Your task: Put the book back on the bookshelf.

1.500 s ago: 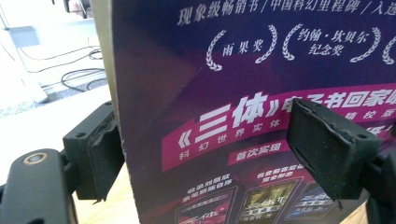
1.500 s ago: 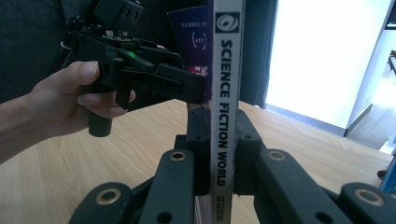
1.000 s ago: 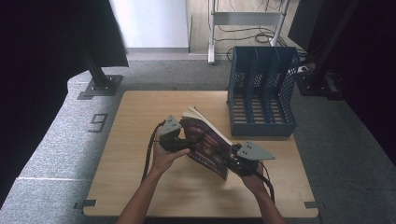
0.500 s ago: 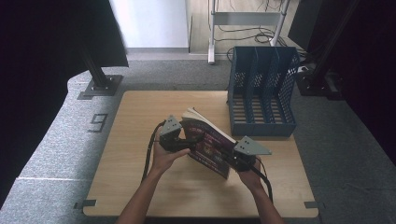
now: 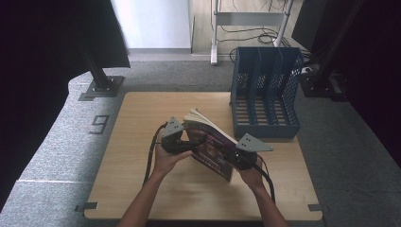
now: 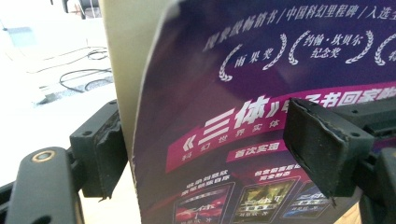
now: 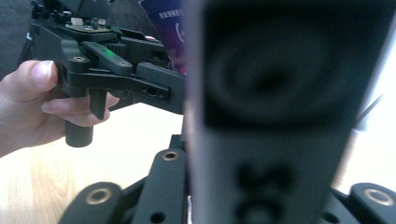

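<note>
A book [image 5: 211,144] with a dark purple cover stands tilted near the middle of the desk [image 5: 142,118], held up between both tools. The left hand-held gripper [image 5: 189,144] grips the book's left edge: in the left gripper view its two black pads [image 6: 322,144] sit on either side of the cover and pages. The right hand-held gripper [image 5: 236,158] holds the book's lower right part; its jaws have just been closing and now stand narrow on the book [image 7: 280,116], which rises close before its camera. A blue file rack [image 5: 265,90] stands at the far right corner of the desk, just behind the book.
</note>
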A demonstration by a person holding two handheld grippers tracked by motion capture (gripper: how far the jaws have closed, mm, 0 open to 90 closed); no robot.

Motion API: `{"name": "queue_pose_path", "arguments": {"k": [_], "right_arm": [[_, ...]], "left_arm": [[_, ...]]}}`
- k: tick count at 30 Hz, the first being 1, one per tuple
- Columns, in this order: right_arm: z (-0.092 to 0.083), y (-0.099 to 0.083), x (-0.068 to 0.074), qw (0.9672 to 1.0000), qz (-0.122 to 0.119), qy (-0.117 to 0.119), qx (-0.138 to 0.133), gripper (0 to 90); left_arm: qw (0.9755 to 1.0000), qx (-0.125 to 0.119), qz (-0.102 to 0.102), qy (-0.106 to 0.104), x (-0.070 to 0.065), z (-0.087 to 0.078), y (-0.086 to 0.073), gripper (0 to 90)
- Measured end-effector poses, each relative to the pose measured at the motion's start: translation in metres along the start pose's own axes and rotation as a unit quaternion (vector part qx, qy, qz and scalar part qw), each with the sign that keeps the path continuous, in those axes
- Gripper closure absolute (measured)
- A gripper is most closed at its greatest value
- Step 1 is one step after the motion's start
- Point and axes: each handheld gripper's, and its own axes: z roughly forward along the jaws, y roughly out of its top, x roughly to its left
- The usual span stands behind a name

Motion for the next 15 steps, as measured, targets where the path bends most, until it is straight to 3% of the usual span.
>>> {"name": "queue_pose_path", "arguments": {"k": [7, 15], "right_arm": [[-0.002, 0.0, 0.001, 0.9999, -0.004, -0.01, 0.0, 81.4], [-0.002, 0.0, 0.002, 0.9999, -0.001, -0.017, -0.001, 81.6]], "left_arm": [[0.9999, 0.003, 0.003, 0.016, -0.002, -0.002, -0.003, 18.1], [0.9991, 0.018, -0.01, 0.037, -0.001, -0.008, -0.021, 18.1]]}}
